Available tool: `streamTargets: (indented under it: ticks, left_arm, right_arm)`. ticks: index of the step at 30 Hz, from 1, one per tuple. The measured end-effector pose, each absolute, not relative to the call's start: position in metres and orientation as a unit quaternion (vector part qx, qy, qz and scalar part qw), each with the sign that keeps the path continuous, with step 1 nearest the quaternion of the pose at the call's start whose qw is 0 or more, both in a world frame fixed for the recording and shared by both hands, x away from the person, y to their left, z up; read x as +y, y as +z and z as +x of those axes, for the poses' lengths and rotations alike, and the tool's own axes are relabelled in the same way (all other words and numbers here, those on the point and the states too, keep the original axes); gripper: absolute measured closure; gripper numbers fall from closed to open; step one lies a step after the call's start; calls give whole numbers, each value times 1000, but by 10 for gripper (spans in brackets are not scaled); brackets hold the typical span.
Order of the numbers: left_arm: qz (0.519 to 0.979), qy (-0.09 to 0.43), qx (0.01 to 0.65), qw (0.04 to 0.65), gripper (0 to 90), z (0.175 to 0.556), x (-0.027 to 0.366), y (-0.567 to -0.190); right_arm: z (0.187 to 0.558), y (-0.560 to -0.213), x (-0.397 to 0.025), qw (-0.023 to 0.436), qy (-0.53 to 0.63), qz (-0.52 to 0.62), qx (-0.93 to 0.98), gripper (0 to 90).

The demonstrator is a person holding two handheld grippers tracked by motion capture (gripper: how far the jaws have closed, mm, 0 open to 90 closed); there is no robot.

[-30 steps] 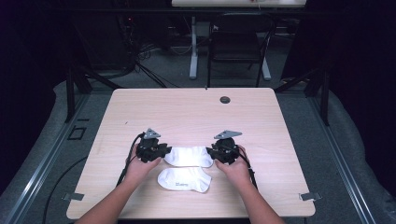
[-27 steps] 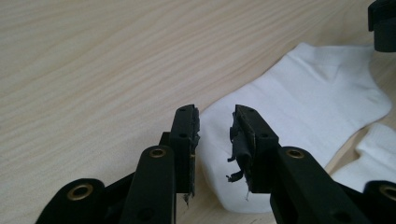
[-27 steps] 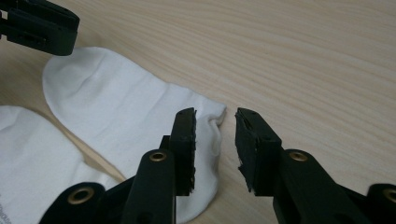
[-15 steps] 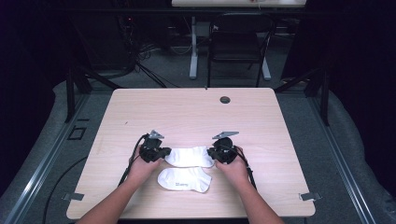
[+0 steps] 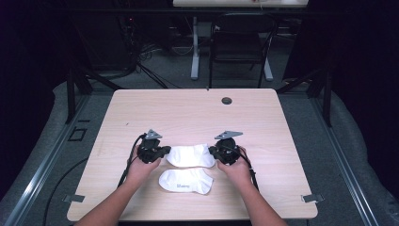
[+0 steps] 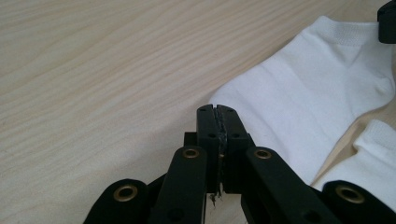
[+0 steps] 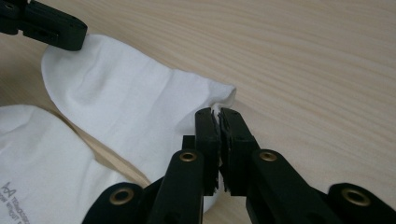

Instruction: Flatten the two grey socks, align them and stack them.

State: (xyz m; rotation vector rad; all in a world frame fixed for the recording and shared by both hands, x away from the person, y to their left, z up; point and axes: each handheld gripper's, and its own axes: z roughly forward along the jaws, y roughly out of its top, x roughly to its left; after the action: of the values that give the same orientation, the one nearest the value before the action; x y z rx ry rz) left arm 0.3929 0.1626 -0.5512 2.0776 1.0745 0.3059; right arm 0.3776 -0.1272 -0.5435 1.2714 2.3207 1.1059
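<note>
Two white ankle socks lie on the wooden table [image 5: 188, 113]. The upper sock [image 5: 190, 155] stretches between my two grippers. My left gripper [image 5: 162, 151] is shut on its left end; its jaws [image 6: 217, 112] meet at the rim of the cloth [image 6: 303, 98]. My right gripper [image 5: 214, 151] is shut on the other end, and a bit of white fabric [image 7: 126, 107] shows pinched at the closed tips [image 7: 215, 112]. The lower sock [image 5: 186, 181] lies flat just in front, with small grey print near one end [image 7: 42, 158].
A dark round grommet [image 5: 227, 100] sits near the table's far edge. Behind the table stand a black chair [image 5: 240, 42] and another desk's legs. Cables trail from the grippers toward the front left. Bare wood surrounds the socks.
Both grippers have edged slightly inward at the upper sock's ends. The lower sock has not moved.
</note>
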Motion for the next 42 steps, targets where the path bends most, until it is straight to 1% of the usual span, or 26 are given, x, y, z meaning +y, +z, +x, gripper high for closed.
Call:
streamTargets:
  ticks: [11, 21, 23, 42]
  left_arm:
    - [810, 119, 413, 399, 895, 385, 165, -540]
    - [817, 124, 395, 402, 896, 371, 166, -527]
    - [816, 121, 395, 404, 896, 366, 168, -525]
    - [819, 103, 387, 411, 896, 331, 182, -529]
  right_arm:
    - [369, -529, -128, 143, 395, 423, 803, 865]
    - [353, -520, -128, 146, 407, 412, 802, 866]
    - [345, -516, -130, 146, 409, 405, 805, 866]
    - [306, -518, -127, 137, 418, 383, 812, 866]
